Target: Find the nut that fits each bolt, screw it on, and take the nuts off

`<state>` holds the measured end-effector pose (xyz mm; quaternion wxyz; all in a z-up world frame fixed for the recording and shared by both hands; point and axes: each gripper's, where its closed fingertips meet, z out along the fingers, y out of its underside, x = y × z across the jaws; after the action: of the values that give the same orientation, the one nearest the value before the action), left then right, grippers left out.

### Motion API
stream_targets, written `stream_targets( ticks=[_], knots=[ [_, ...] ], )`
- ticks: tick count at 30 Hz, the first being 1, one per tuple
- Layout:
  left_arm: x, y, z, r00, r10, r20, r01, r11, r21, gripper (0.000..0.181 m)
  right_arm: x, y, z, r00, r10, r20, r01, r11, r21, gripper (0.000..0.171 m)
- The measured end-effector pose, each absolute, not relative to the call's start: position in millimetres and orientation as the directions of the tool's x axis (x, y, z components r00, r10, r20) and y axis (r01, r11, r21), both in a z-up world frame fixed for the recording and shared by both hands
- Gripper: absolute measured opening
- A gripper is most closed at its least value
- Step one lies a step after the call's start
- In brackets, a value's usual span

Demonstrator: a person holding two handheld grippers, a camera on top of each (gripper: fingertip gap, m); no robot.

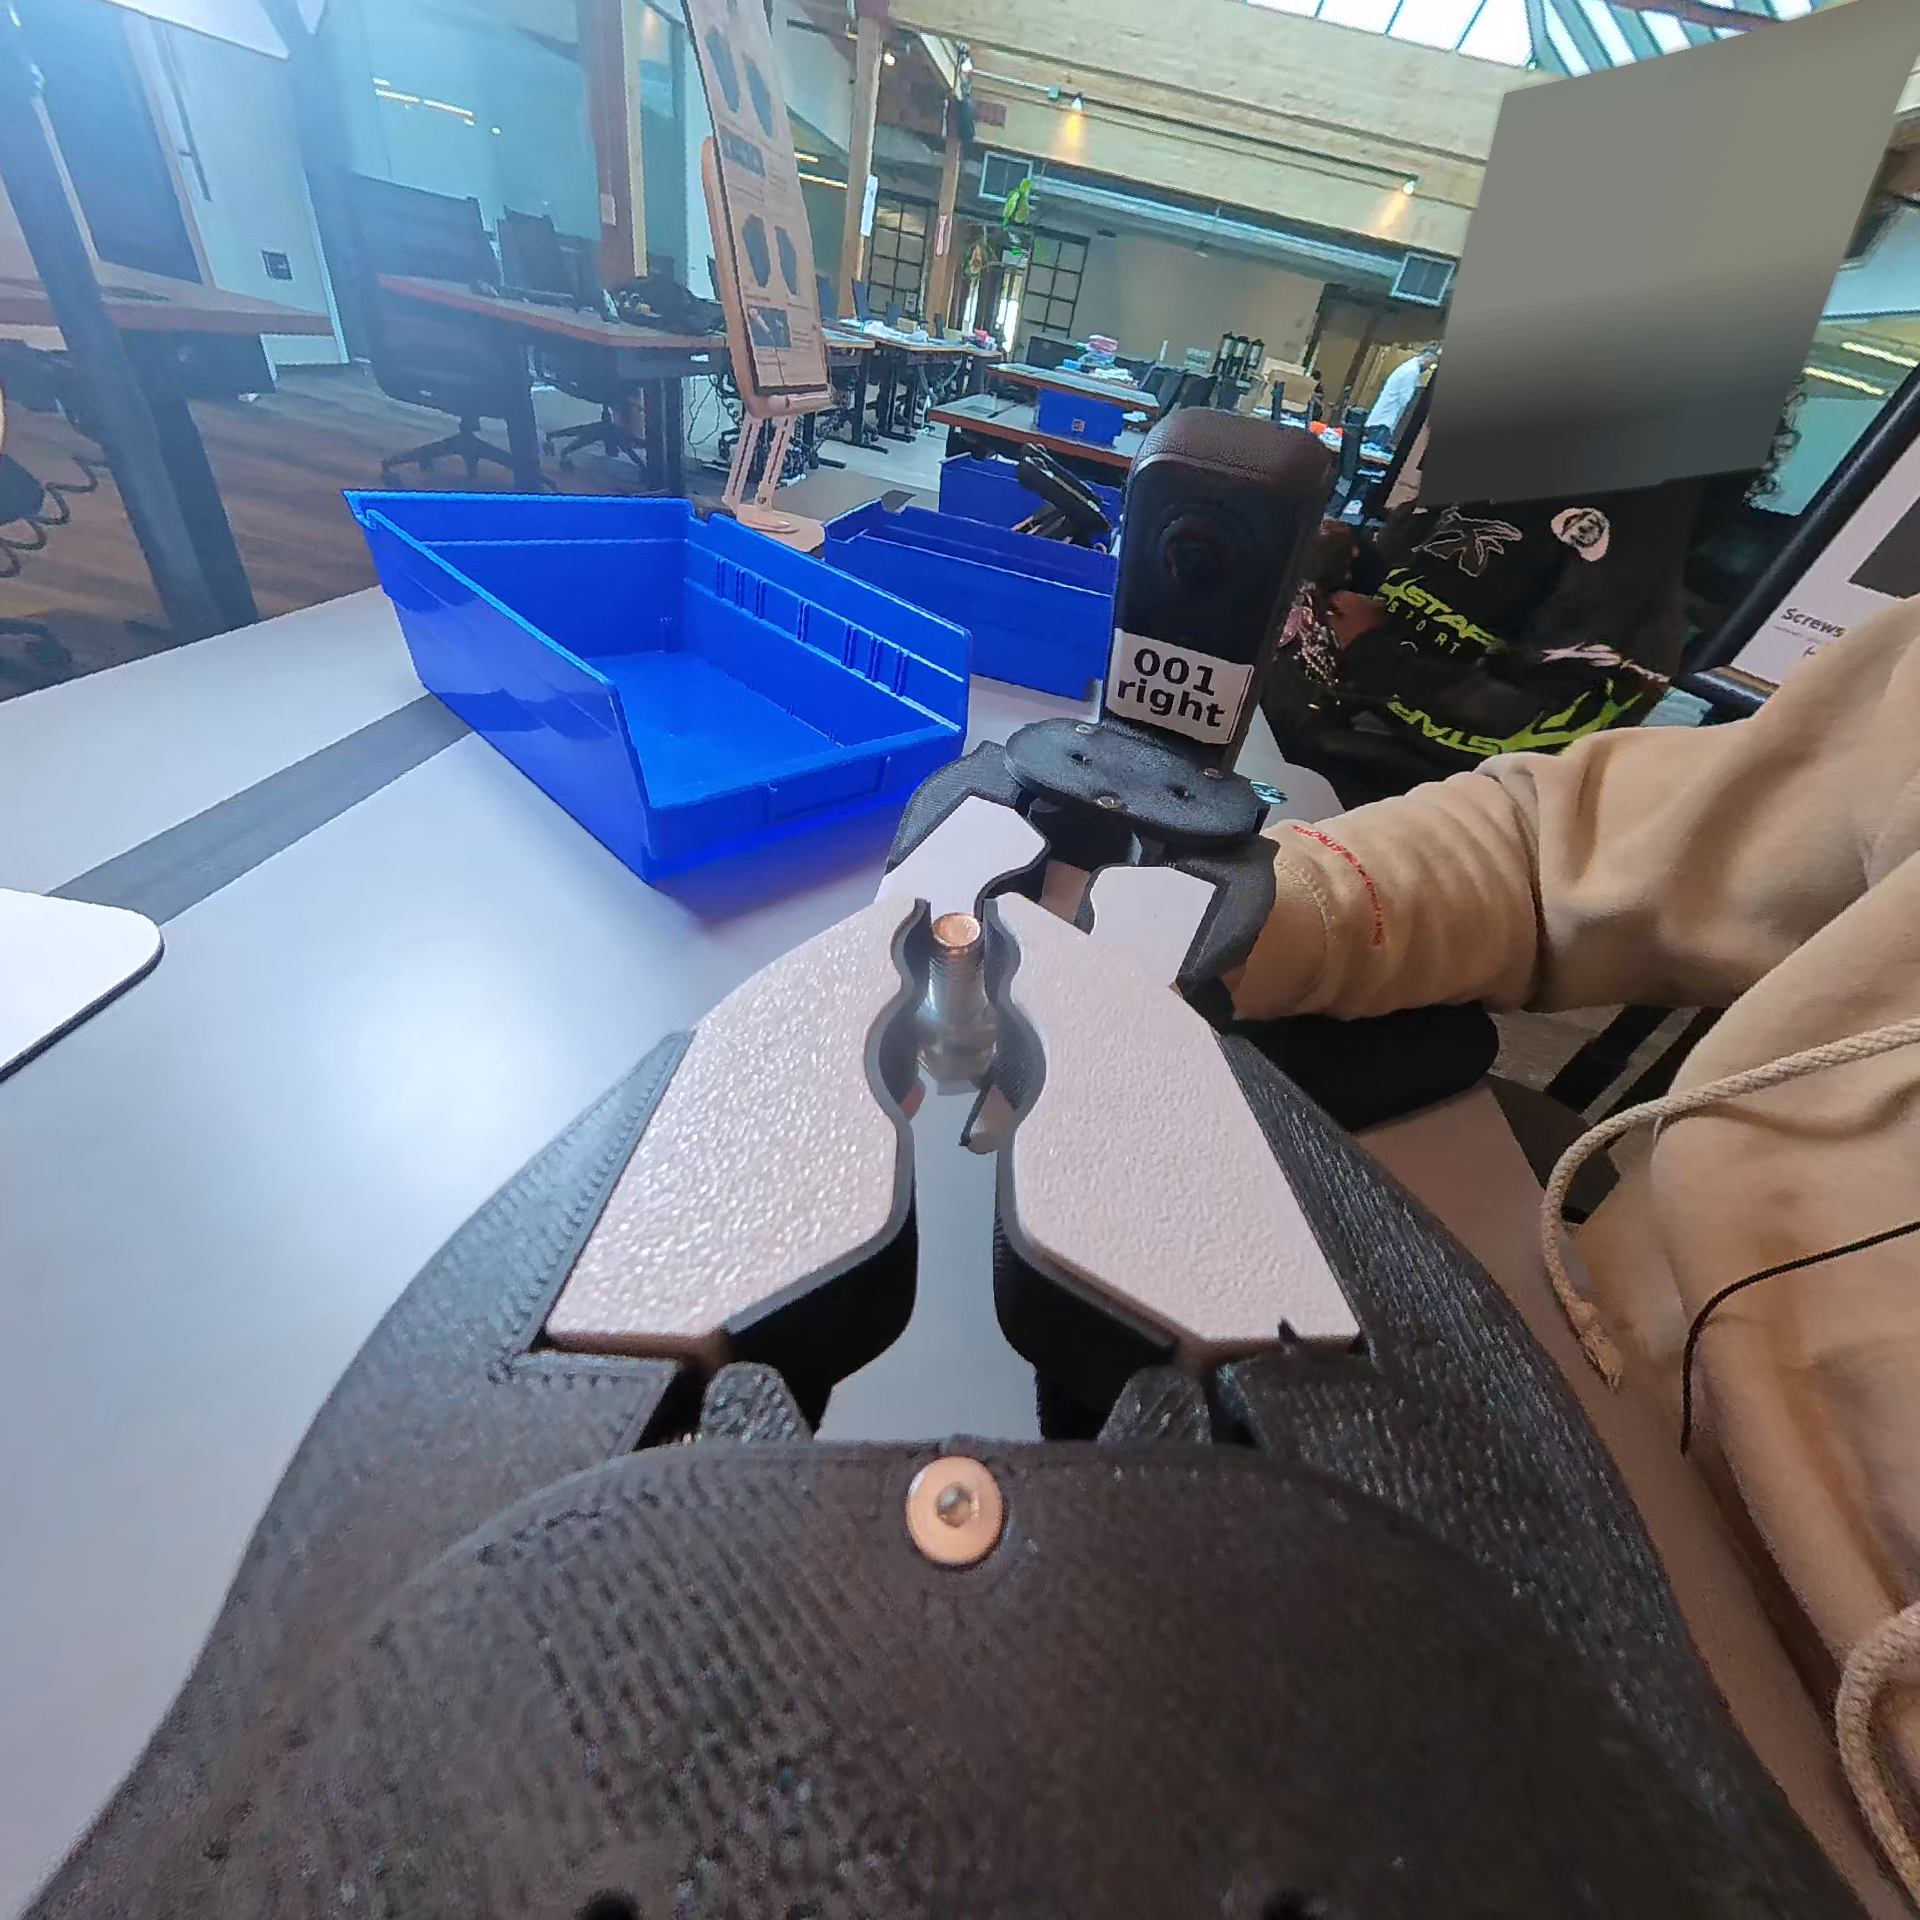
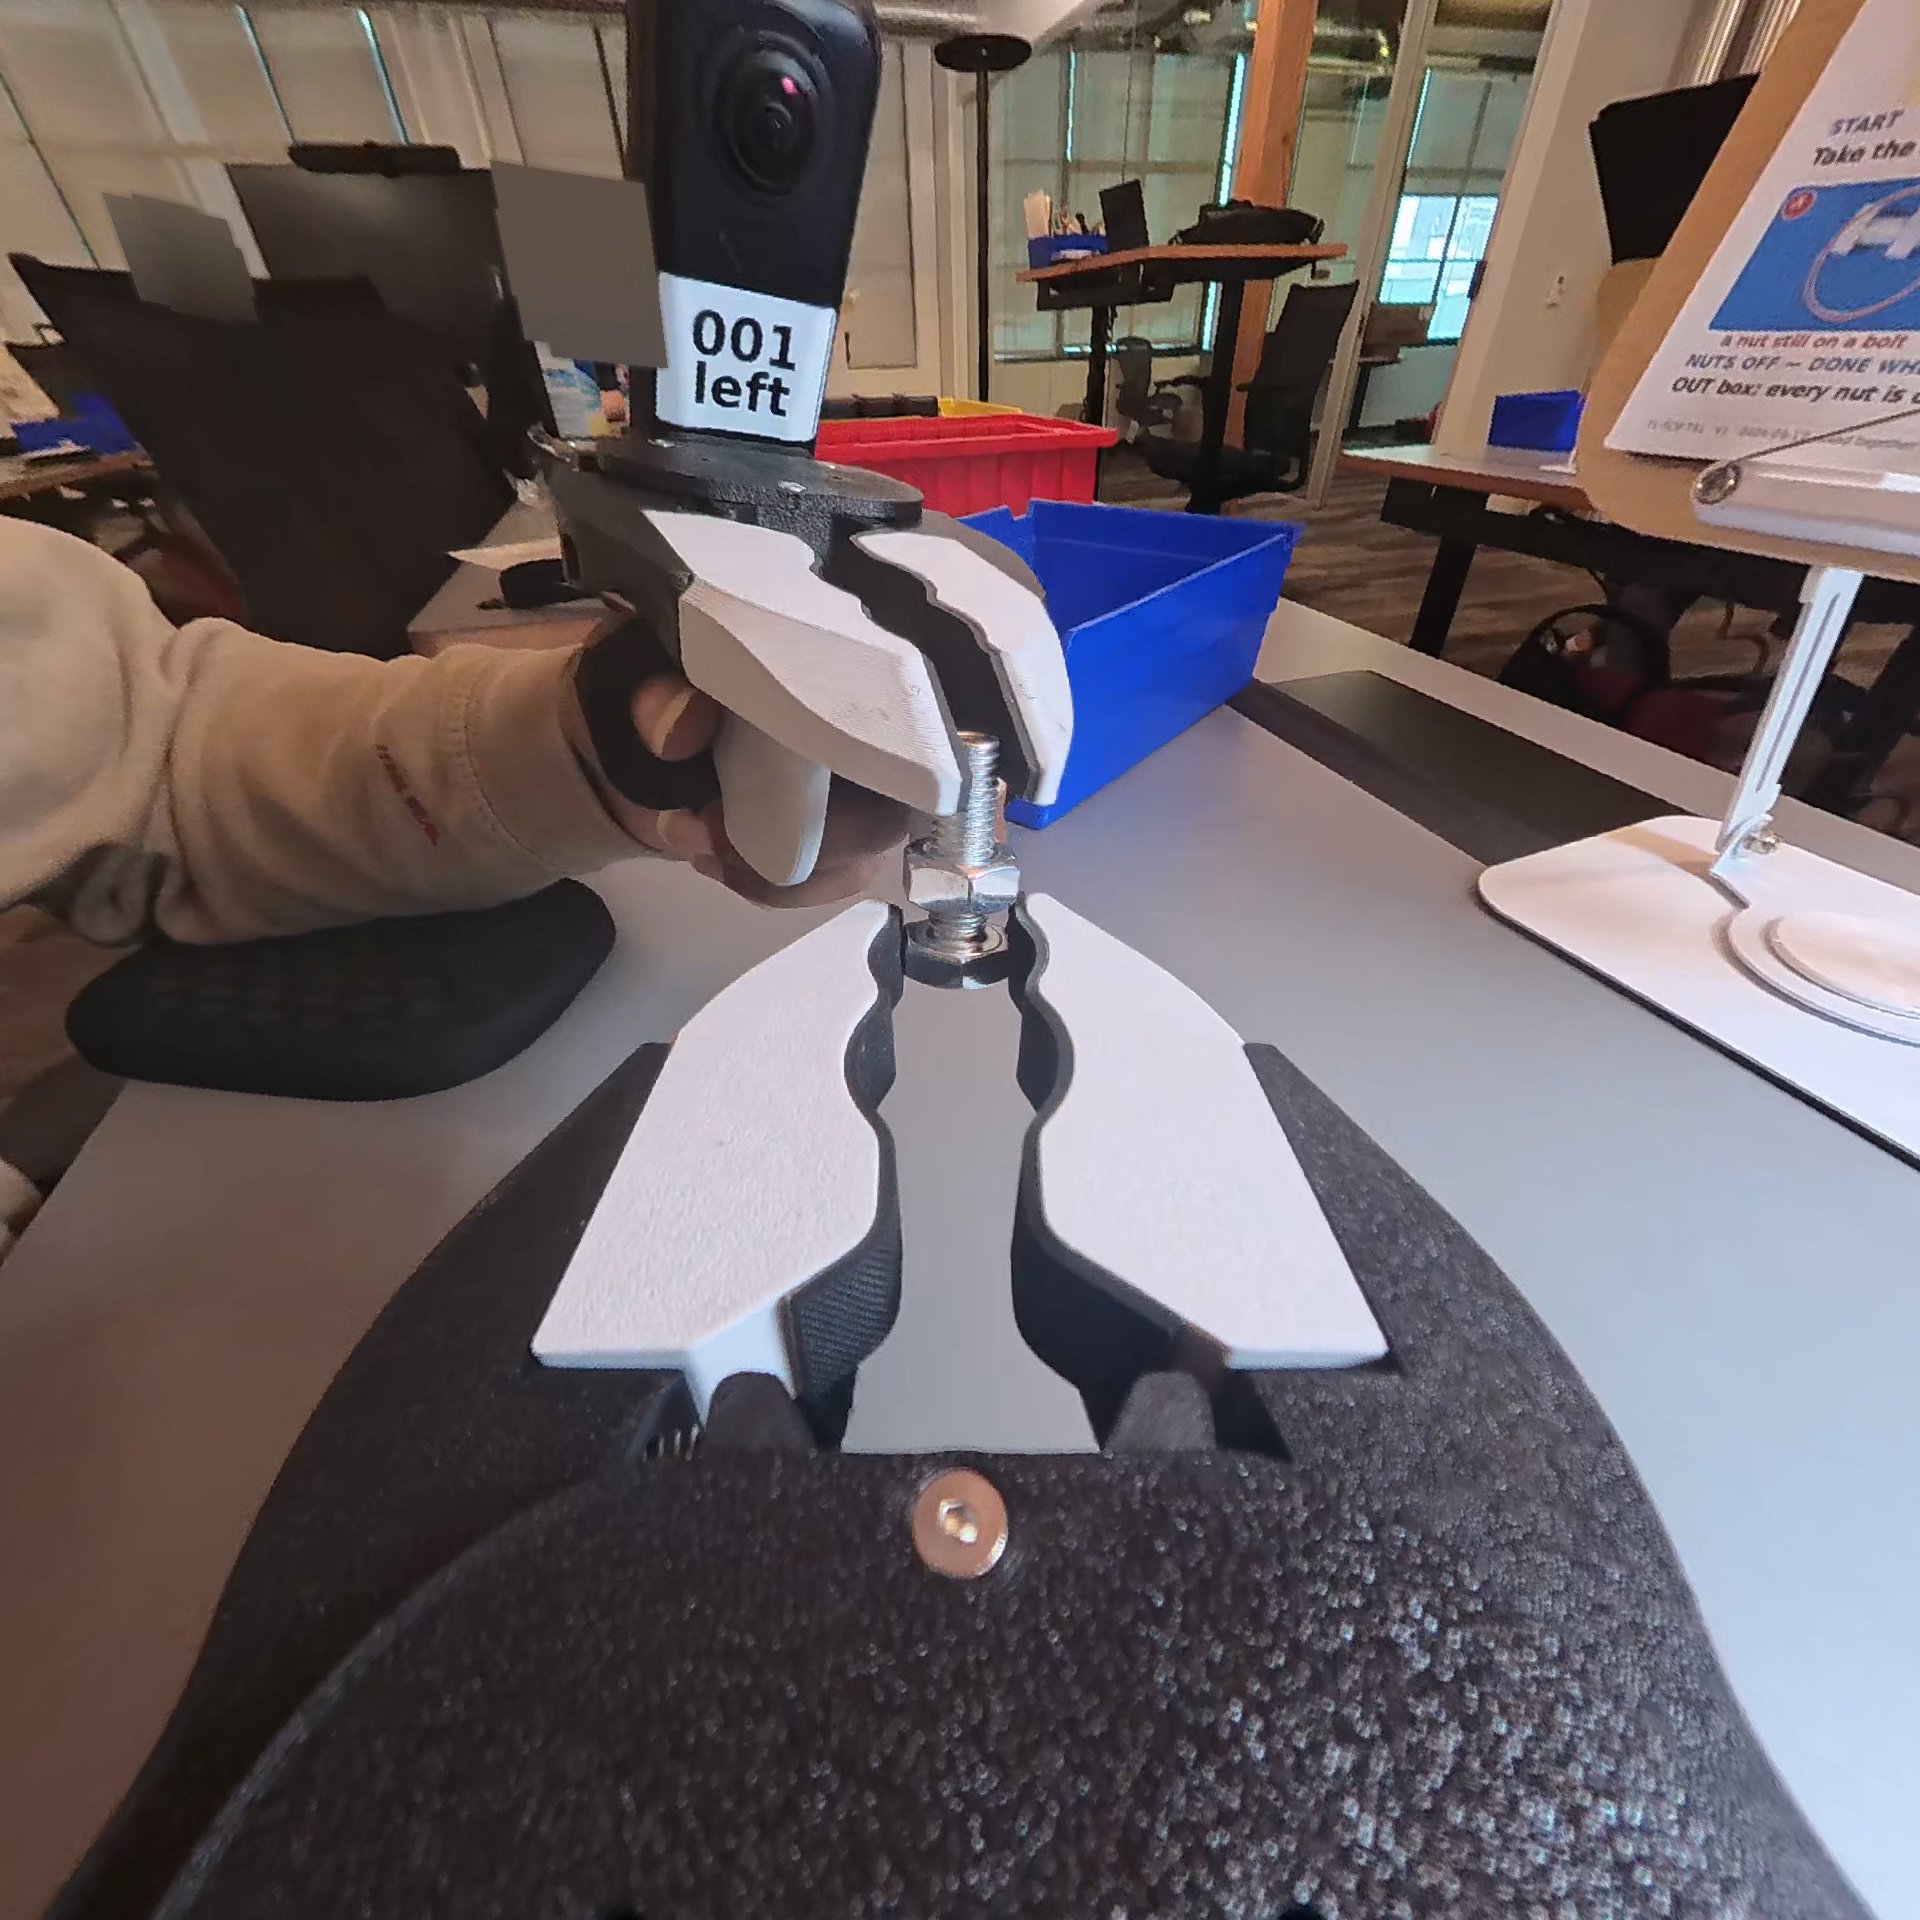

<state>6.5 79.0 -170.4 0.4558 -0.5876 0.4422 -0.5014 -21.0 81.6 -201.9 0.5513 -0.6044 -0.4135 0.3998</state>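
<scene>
Over the grey counter point(image 2: 1351, 1039), left tongs point(image 2: 982, 774) are clamping the bolt point(image 2: 971, 821) while right tongs point(image 2: 961, 940) are seemingly pinching its head, risking cross-threading the nut point(image 2: 958, 871) if twisted crooked.

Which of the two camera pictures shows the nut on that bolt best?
The right wrist view: the nut sits side-on on the bolt, between both grippers. In the left wrist view the bolt points toward the camera, so I cannot make out the nut clearly.

Blue bin point(image 1: 665, 665), silver bolt point(image 1: 951, 997), grey table point(image 1: 312, 1039)
</scene>
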Motion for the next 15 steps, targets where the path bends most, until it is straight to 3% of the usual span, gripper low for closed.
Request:
stream_targets(
  ticks=[8, 15],
  knots=[
    [-15.9, 97.6, -156.6, 0.245, -0.954, 0.174, 0.071, -0.162, -0.984, 0.025, 23.9, 124.0, -187.0, 0.552, 0.831, -0.070, 0.073, -0.131, -0.989, 0.019],
    [-56.5, 107.4, -177.8, 0.405, -0.899, 0.168, 0.095, -0.142, -0.985, 0.014, 156.3, 201.1, -174.1, 0.893, 0.444, -0.076, 0.051, -0.266, -0.963, 0.019]
  ],
)
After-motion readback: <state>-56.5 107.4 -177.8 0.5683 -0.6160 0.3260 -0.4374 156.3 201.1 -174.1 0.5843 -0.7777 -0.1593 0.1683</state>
